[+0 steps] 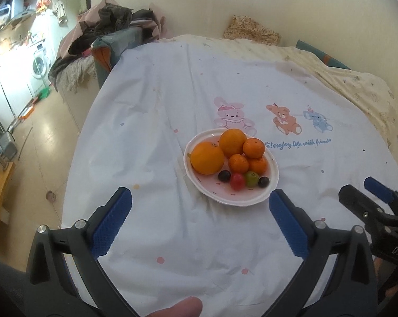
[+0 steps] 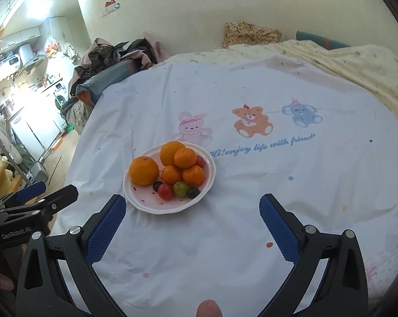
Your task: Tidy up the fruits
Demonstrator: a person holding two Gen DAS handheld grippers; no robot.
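Near sheet's [image 1: 172,111] left edge: fruit plate [image 1: 241,202], right side bare.

1. White sheet [image 2: 225,100] with cartoon animal print [image 2: 249,121] and blue lettering [image 2: 265,144], spread over the bed.
2. Heaped clothing [image 1: 114,23] off the bed's far left corner.
3. Floral cushion [image 1: 251,30] at the far edge.
4. Washing machine [image 1: 40,63] far left.

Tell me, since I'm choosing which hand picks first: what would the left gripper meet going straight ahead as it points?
Probably the white plate of fruit: the open left gripper has its near rim centred just ahead, though depth is uncertain.
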